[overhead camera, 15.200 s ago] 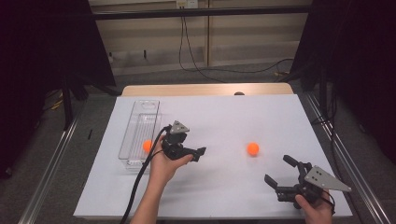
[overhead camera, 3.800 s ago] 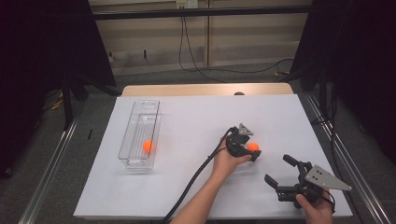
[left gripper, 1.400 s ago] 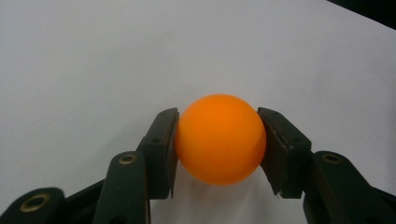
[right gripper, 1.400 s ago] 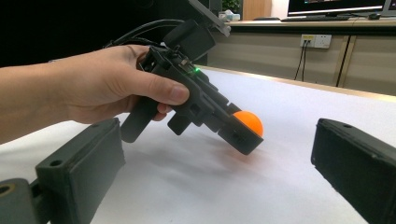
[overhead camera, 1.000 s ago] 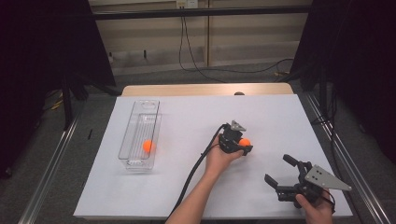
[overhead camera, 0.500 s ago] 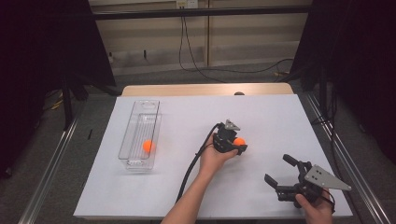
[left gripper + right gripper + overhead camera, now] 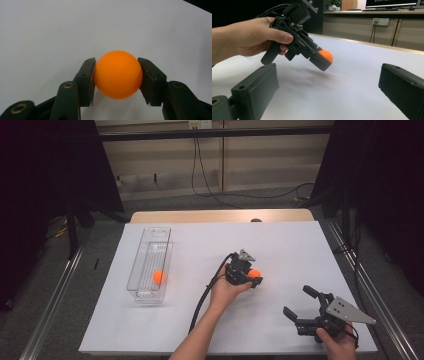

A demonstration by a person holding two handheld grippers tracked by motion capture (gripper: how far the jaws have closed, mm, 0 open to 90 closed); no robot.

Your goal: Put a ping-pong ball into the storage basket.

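One small orange plastic ball (image 7: 158, 276) already lies inside the clear rectangular plastic tray (image 7: 142, 265) at the table's left. A second orange ball (image 7: 117, 74) is pinched squarely between the two black pads of the left gripper (image 7: 248, 277), lifted just clear of the white table sheet (image 7: 300, 250) near mid-table, well apart from the tray. Remaining, by judgement: carry and release into the tray. The right gripper (image 7: 303, 306) rests near the front right corner, jaws spread wide, holding nothing.

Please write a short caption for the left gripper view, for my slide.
The left gripper is shut on an orange ball above the white table.
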